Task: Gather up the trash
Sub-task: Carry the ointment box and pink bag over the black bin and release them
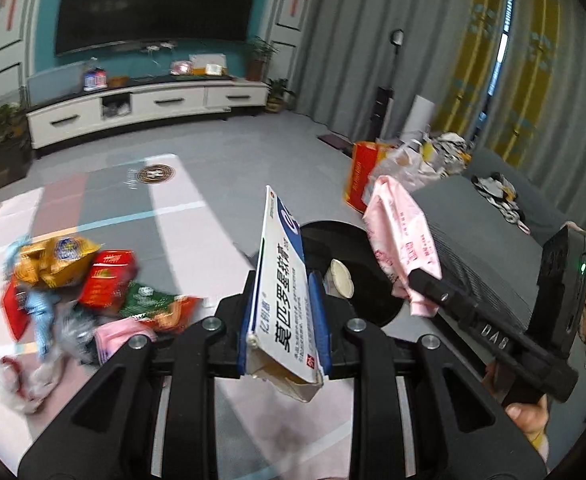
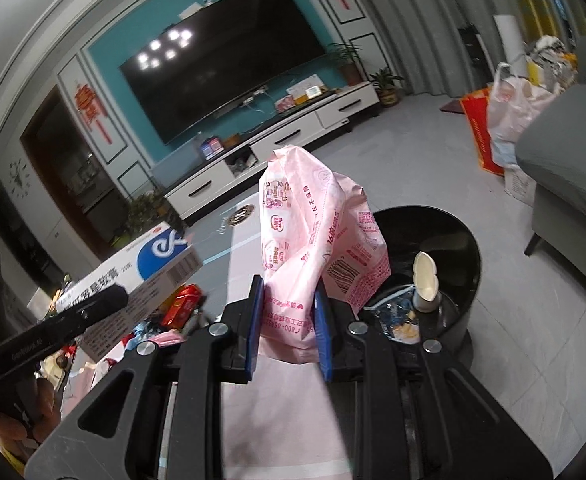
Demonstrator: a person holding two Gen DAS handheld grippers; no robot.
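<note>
Left tongs (image 1: 283, 316) are clenched on a white and blue cardboard medicine box (image 1: 283, 276), its torn flap hanging at the bottom centre of the left wrist view, the box standing up between the blue pads (image 1: 317, 312). Just right of it, at centre frame, sits the round black trash bin (image 1: 373, 300), with a cream paper cup (image 1: 341, 278) lying inside.

Right tongs (image 2: 287, 320) are clamped on a crumpled pink plastic wrapper (image 2: 313, 240) printed with red lettering, which billows up through the middle of the right wrist view. The same black bin (image 2: 453, 240) shows just right of the wrapper there, holding the cup (image 2: 425, 276) and a clear snack packet (image 2: 397, 316).

In the left wrist view the wrapper (image 1: 401, 248) dangles at centre right, near the bin's rim. In the right wrist view the box (image 2: 149, 272) pokes in from the left.

Over at the left of the left wrist view, a blurred heap of wrappers (image 1: 73, 292) in yellow, red, green and blue lies on the striped floor mat (image 1: 113, 208). A grey sofa (image 1: 493, 248) fills the right side, a white TV cabinet (image 1: 145, 108) runs across the upper left.
</note>
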